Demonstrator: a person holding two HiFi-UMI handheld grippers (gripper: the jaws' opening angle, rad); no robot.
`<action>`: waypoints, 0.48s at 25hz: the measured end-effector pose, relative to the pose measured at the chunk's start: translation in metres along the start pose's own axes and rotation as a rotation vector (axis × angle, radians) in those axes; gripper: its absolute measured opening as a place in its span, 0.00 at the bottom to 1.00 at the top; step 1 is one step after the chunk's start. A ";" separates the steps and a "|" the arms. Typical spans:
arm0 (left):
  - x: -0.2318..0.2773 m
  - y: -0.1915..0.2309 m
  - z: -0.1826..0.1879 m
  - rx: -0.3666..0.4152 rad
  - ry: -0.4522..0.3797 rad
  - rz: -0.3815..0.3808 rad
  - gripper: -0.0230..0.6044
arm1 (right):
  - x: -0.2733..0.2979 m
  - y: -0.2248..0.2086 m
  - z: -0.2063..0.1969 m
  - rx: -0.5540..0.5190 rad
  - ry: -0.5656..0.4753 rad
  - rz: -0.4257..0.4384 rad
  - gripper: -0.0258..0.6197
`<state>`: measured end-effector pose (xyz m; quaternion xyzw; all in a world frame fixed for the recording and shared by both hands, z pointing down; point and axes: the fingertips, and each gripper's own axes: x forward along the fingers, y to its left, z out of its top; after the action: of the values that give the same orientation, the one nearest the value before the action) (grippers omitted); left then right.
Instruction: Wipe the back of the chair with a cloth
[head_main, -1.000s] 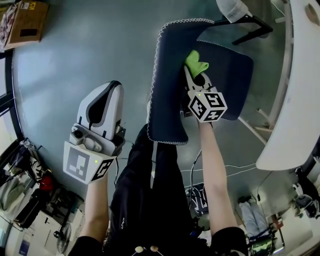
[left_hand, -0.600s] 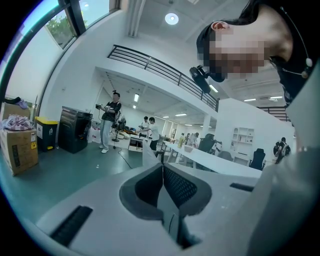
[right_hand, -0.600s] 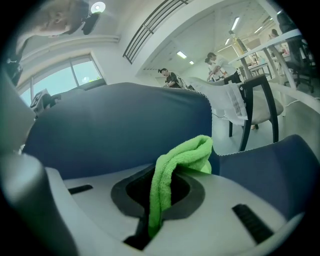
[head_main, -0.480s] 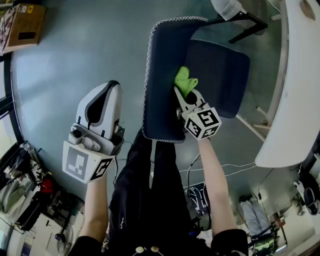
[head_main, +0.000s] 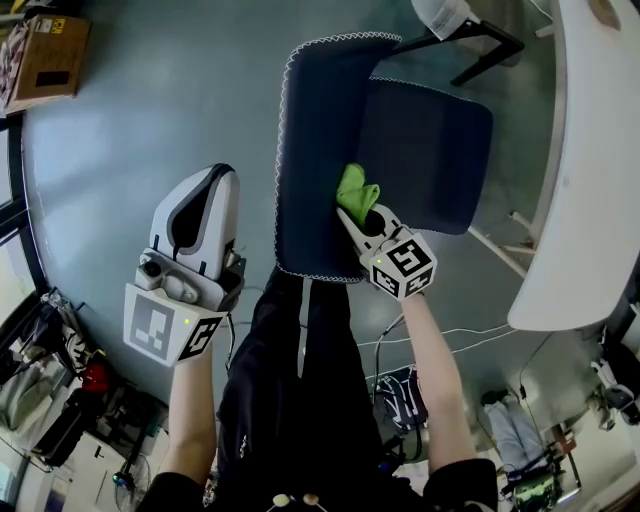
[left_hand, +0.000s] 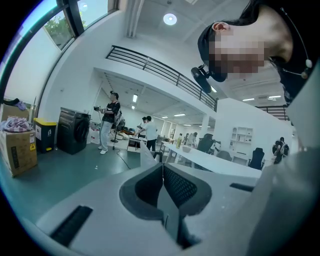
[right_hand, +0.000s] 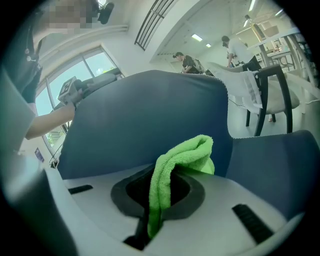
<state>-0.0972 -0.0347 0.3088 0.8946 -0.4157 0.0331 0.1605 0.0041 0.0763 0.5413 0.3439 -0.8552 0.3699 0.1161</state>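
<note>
The dark blue chair back (head_main: 318, 150) with white stitched edging stands in the upper middle of the head view, its seat (head_main: 432, 150) to the right. My right gripper (head_main: 352, 208) is shut on a folded green cloth (head_main: 355, 190), which rests against the chair back's inner face near its lower end. In the right gripper view the green cloth (right_hand: 175, 165) sticks up from between the jaws in front of the chair back (right_hand: 150, 120). My left gripper (head_main: 205, 205) hangs left of the chair, shut and empty, apart from it.
A white table (head_main: 590, 160) runs down the right side. A black-legged chair (head_main: 470, 30) stands beyond the blue one. A cardboard box (head_main: 45, 55) sits at the top left. Cables and gear (head_main: 60, 390) lie on the floor at the lower left.
My right gripper has dragged the green cloth along the chair back toward the lower left. The left gripper has stayed where it was.
</note>
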 end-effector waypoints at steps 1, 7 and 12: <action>0.000 -0.001 0.000 0.002 0.000 -0.003 0.05 | -0.001 0.002 -0.002 -0.002 0.008 0.011 0.07; 0.000 -0.006 0.000 0.004 -0.001 -0.007 0.05 | -0.015 0.014 -0.023 0.004 0.073 0.083 0.07; -0.002 -0.006 0.000 0.002 -0.005 -0.006 0.05 | -0.027 0.022 -0.042 0.004 0.136 0.124 0.07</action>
<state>-0.0938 -0.0294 0.3067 0.8962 -0.4132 0.0309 0.1585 0.0070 0.1303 0.5462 0.2648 -0.8642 0.4006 0.1502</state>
